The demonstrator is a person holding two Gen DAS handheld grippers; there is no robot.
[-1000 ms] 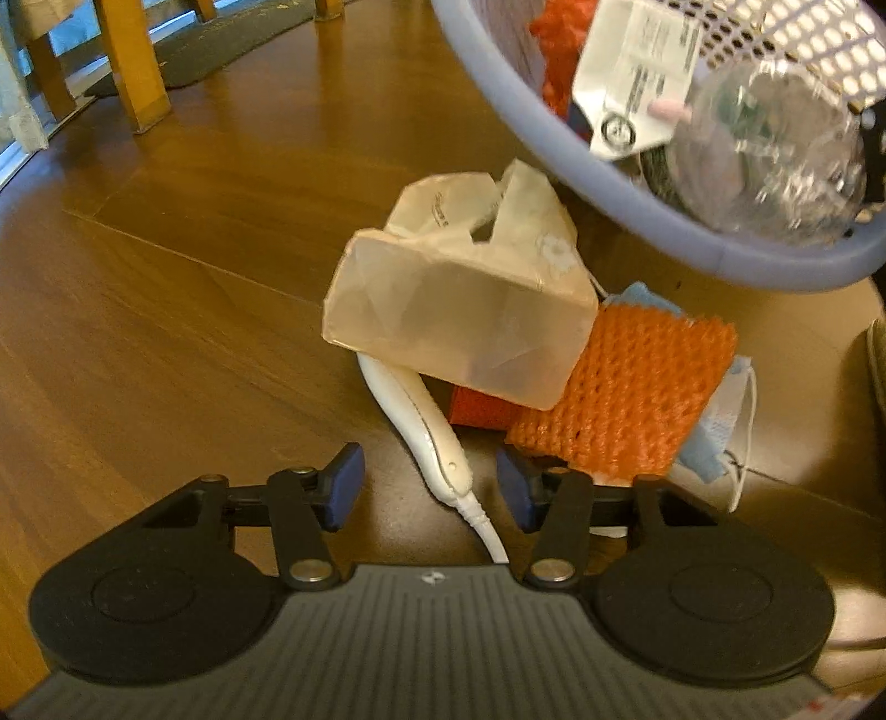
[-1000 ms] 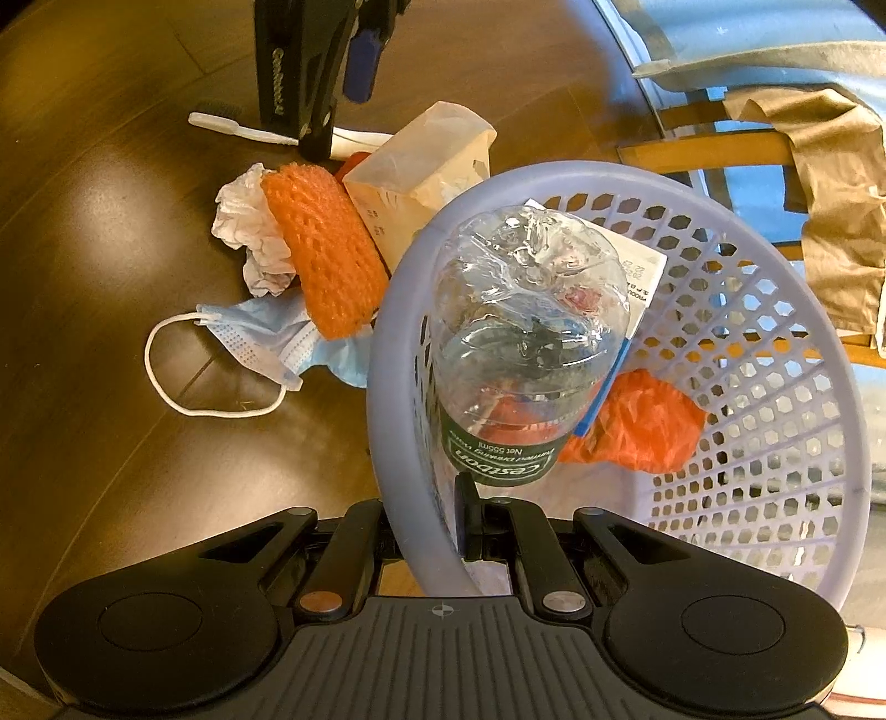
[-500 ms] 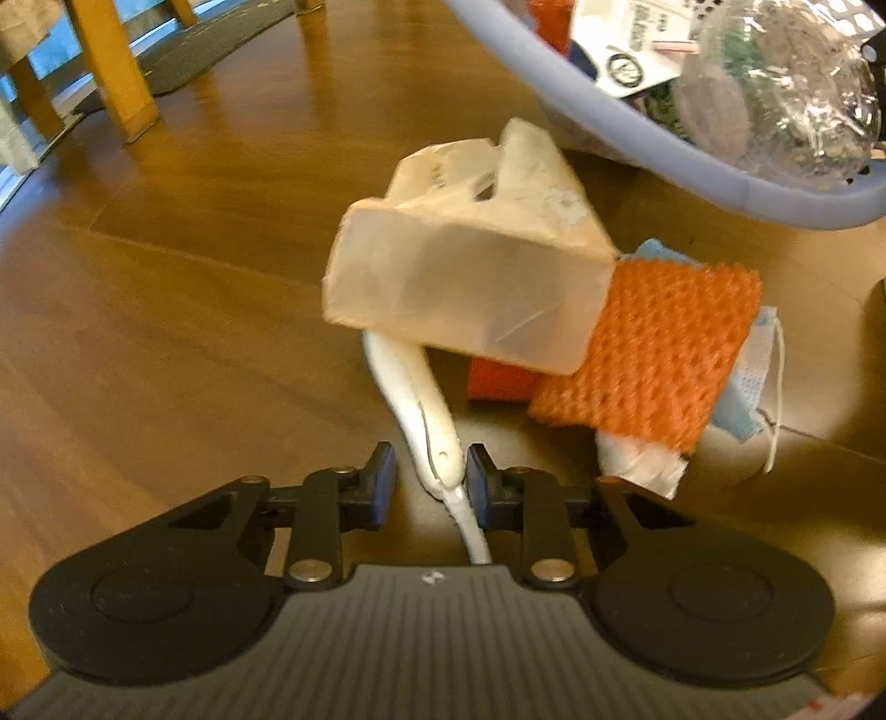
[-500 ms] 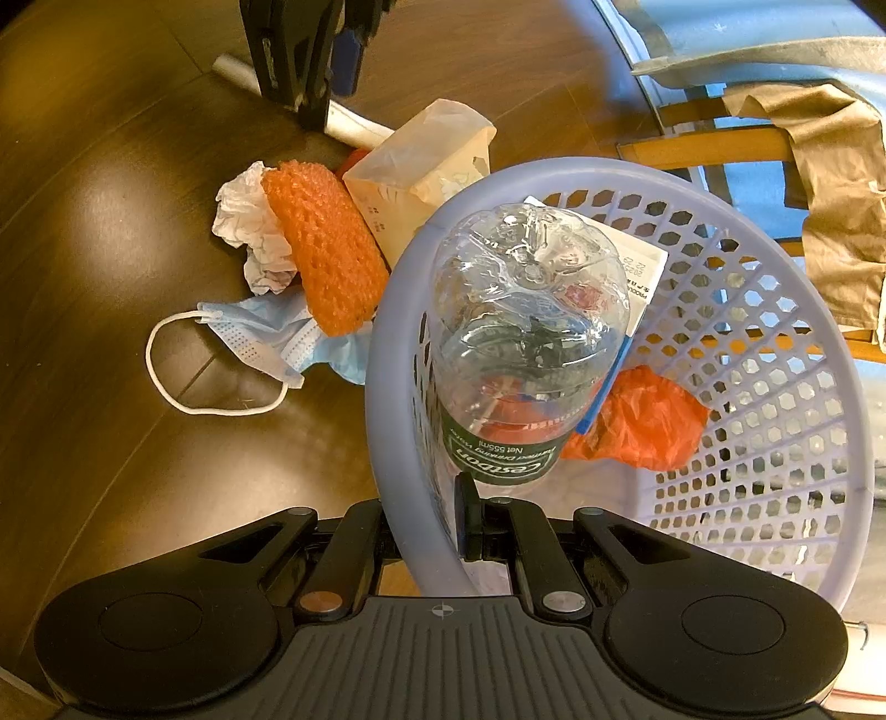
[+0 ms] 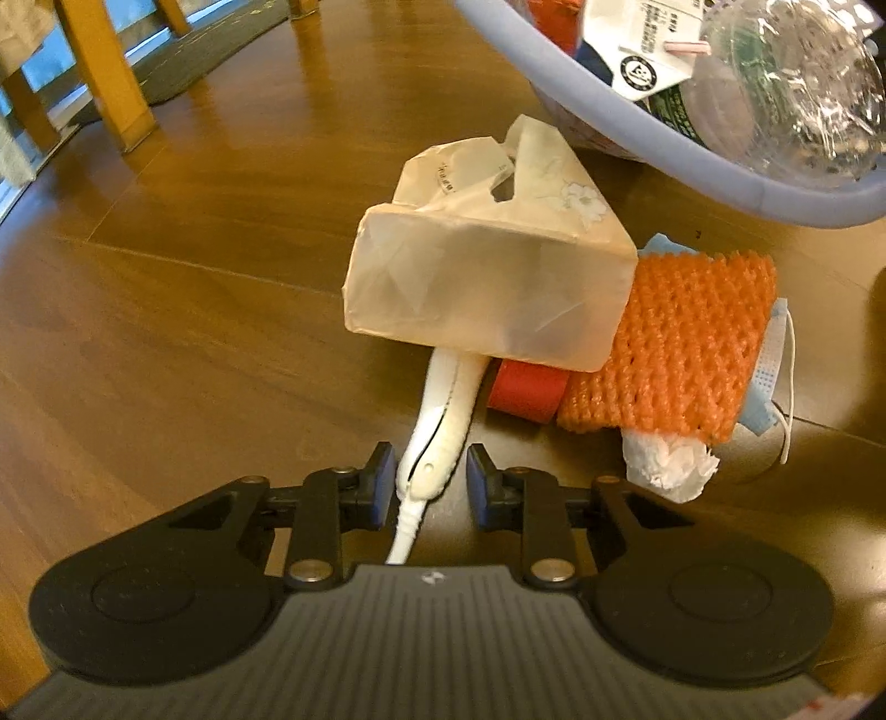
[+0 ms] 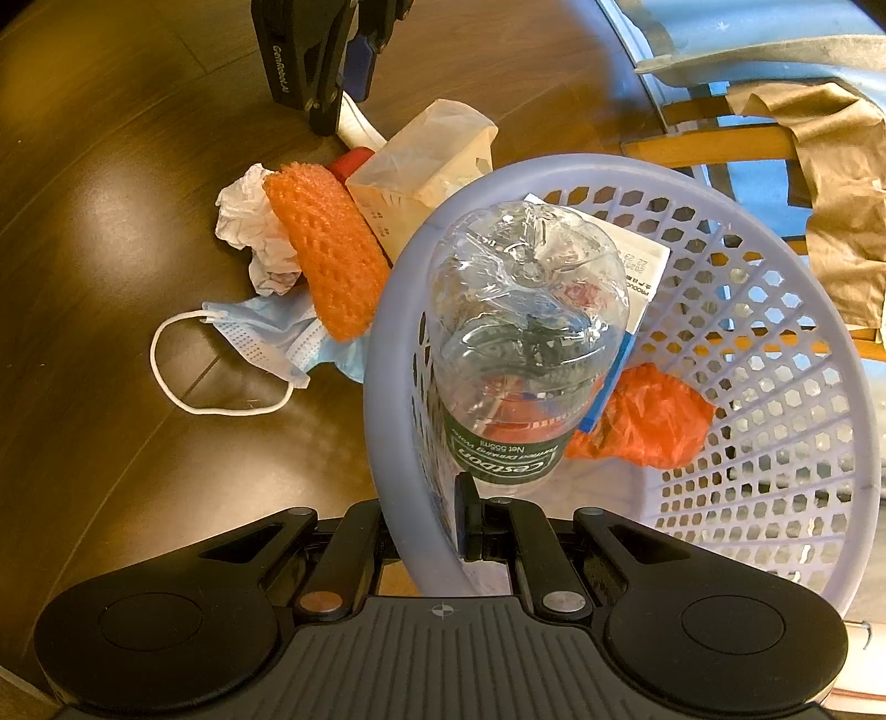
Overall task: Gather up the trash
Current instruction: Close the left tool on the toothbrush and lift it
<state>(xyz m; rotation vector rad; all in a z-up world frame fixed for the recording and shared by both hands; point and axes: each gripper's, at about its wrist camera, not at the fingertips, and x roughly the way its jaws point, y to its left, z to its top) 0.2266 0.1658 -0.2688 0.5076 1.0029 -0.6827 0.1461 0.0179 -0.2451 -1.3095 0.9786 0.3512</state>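
A white toothbrush (image 5: pixel 443 410) lies on the brown wooden floor, its far end under a translucent tissue pack (image 5: pixel 487 293). My left gripper (image 5: pixel 429 482) is shut on the toothbrush handle, pads on either side. Beside it lie an orange foam net (image 5: pixel 681 354), a red piece (image 5: pixel 526 390), a crumpled white tissue (image 5: pixel 670 465) and a blue face mask (image 6: pixel 266 338). My right gripper (image 6: pixel 426 520) is shut on the near rim of the lavender basket (image 6: pixel 387 310), which holds a clear plastic bottle (image 6: pixel 526 343). The left gripper (image 6: pixel 326 66) shows at the top of the right wrist view.
The basket also holds a white carton (image 5: pixel 642 50) and an orange plastic bag (image 6: pixel 648 426). Wooden chair legs (image 5: pixel 105 72) and a dark mat (image 5: pixel 210 50) stand at the far left. A brown paper bag (image 6: pixel 830 194) hangs over a chair behind the basket.
My left gripper's jaws have narrowed from wide apart to tight around the toothbrush handle. The right gripper and the basket have not moved.
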